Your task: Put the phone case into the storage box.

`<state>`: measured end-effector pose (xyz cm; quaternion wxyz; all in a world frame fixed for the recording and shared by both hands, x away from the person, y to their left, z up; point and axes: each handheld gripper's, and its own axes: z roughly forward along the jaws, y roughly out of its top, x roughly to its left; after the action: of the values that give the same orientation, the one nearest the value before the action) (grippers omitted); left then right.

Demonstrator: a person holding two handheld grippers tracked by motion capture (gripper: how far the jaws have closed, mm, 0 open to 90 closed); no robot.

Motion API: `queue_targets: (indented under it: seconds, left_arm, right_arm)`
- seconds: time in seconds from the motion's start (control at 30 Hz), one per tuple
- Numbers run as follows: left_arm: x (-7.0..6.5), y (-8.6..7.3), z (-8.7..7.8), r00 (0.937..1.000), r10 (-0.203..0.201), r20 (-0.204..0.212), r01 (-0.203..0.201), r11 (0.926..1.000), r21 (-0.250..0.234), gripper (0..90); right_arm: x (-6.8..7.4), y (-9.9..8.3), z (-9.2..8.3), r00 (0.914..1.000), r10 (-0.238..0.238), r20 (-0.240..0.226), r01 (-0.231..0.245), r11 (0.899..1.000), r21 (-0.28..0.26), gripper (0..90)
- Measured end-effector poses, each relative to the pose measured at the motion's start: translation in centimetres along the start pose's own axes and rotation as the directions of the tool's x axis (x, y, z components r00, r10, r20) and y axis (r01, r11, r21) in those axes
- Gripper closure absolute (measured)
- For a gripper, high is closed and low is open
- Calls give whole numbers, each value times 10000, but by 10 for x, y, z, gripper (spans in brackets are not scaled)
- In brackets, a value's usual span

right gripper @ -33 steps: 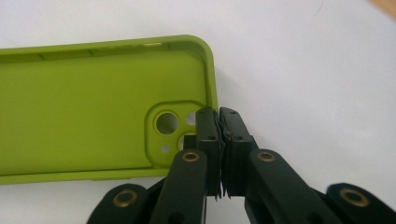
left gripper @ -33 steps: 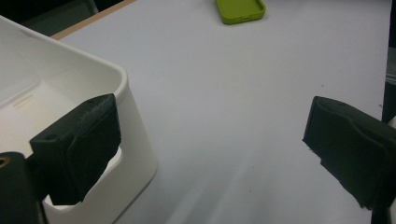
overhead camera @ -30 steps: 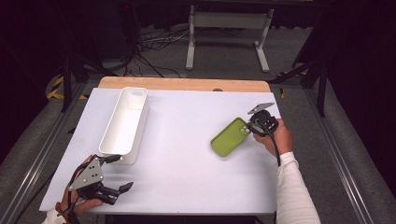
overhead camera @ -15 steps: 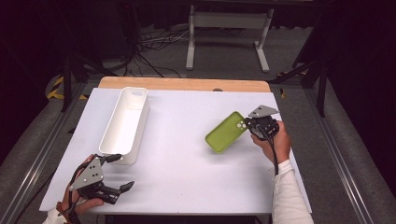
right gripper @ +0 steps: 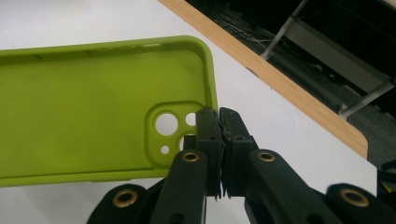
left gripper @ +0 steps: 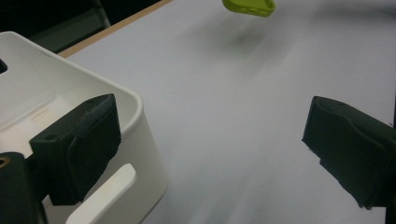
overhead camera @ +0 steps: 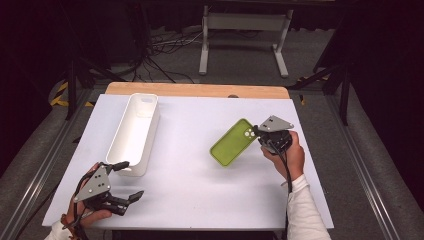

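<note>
The right gripper (overhead camera: 257,133) is pinching the green phone case (overhead camera: 231,142) by its camera-end rim, jaws nearly closed, carrying it above the white table (overhead camera: 200,190) toward the white bin (overhead camera: 136,131); the left gripper (overhead camera: 125,181) is waiting wide open and empty beside that bin. Keeping the thin rim squeezed firmly and the case level is advisable

Table (overhead camera: 200,120) is lit bright and even from overhead while the room behind goes nearly black, and the green phone case (left gripper: 249,6) looks motion-blurred, soft shadow underneath.
</note>
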<state>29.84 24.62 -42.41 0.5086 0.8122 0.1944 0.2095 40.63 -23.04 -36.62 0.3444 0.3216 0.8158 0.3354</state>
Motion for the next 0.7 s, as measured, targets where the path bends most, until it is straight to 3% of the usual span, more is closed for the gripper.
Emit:
queue_targets:
  seconds: [0.13,0.7]
  left_arm:
    - [0,2,2,9997,-208,-150,206,9996,-167,53]
    - [-4,17,12,10000,-6,-44,5,9995,-325,58]
  right_arm:
    - [5,3,-1,9999,-124,-36,123,9998,-135,877]
    - [46,24,-5,9909,-1297,-349,1264,9884,-840,877]
